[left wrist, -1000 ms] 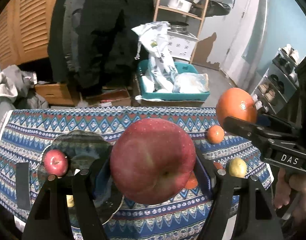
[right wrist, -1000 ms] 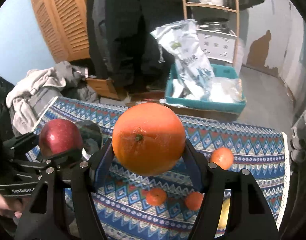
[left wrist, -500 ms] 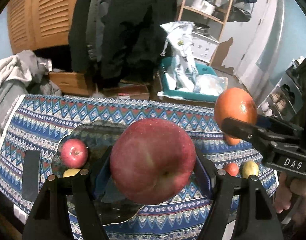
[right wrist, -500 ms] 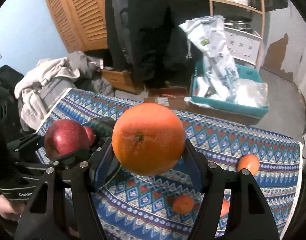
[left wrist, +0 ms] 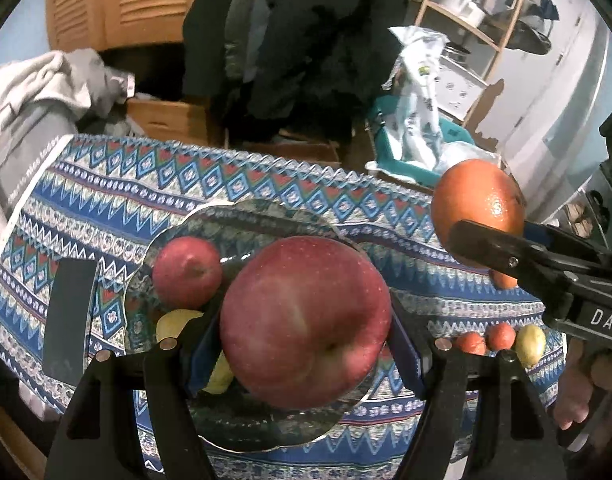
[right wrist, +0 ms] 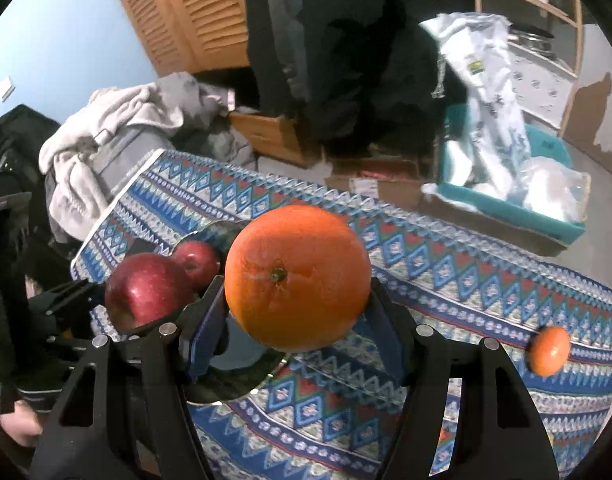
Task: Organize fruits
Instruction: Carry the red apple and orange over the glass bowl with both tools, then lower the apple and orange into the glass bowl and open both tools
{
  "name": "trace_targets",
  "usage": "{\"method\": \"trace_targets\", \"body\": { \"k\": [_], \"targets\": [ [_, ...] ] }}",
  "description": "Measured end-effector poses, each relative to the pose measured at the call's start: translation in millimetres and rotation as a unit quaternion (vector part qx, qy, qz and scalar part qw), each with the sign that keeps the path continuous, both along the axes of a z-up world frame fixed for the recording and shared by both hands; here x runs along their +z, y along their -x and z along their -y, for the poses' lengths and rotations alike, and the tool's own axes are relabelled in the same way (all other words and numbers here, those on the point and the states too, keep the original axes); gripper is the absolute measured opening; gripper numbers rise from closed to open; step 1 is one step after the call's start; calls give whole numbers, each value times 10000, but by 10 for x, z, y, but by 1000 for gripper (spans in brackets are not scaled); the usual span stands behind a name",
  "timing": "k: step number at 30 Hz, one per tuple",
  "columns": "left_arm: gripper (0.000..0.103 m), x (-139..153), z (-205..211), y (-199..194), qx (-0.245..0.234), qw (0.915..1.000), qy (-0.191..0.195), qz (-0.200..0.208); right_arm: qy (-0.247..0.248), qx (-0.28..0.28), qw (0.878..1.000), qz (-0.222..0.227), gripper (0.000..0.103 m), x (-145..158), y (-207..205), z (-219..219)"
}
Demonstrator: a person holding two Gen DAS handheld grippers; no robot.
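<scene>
My left gripper (left wrist: pixel 306 336) is shut on a large red apple (left wrist: pixel 306 326) and holds it above a dark glass plate (left wrist: pixel 242 216). A smaller red apple (left wrist: pixel 187 272) and a yellow fruit (left wrist: pixel 174 322) lie on the plate. My right gripper (right wrist: pixel 296 308) is shut on a big orange (right wrist: pixel 297 277), held above the table right of the plate (right wrist: pixel 226 390). In the left wrist view the orange (left wrist: pixel 478 204) shows at the right. In the right wrist view the held apple (right wrist: pixel 146 290) shows at the left.
A patterned blue cloth (left wrist: pixel 106 200) covers the table. Small tangerines (left wrist: pixel 485 338) and a yellow fruit (left wrist: pixel 529 344) lie near its right edge, one tangerine (right wrist: pixel 549 350) further back. A black strip (left wrist: pixel 70 316) lies at the left. Clothes, boxes and a teal bin (right wrist: pixel 545 208) stand behind.
Both grippers have moved left with their fruit. The large apple now hangs over the plate, and the orange has come closer to the plate.
</scene>
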State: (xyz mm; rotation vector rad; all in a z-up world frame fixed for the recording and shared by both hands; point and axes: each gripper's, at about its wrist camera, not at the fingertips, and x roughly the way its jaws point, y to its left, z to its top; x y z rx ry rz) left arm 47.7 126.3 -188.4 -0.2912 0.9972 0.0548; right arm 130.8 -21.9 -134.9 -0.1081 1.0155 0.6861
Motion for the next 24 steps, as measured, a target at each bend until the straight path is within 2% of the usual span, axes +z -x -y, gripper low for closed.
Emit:
{"method": "trace_targets", "body": {
  "k": [7,12,15,24],
  "targets": [
    [76,-281,-164,8,146,9991,248,-323,89,234,9994,-221,68,-236,-49,-329],
    [76,-424,-197,14,220,9983,227,-484,157,369,9985,-383,68,-403,-101,-509],
    [75,-519,-236,17,296,9971,349,-611,211,417,9977,-482,68,-500,-128,-580],
    [76,-541,-167,-22,219,9981,164,-556,351,412,9957,-749,68,-748,-162,-647]
  ]
}}
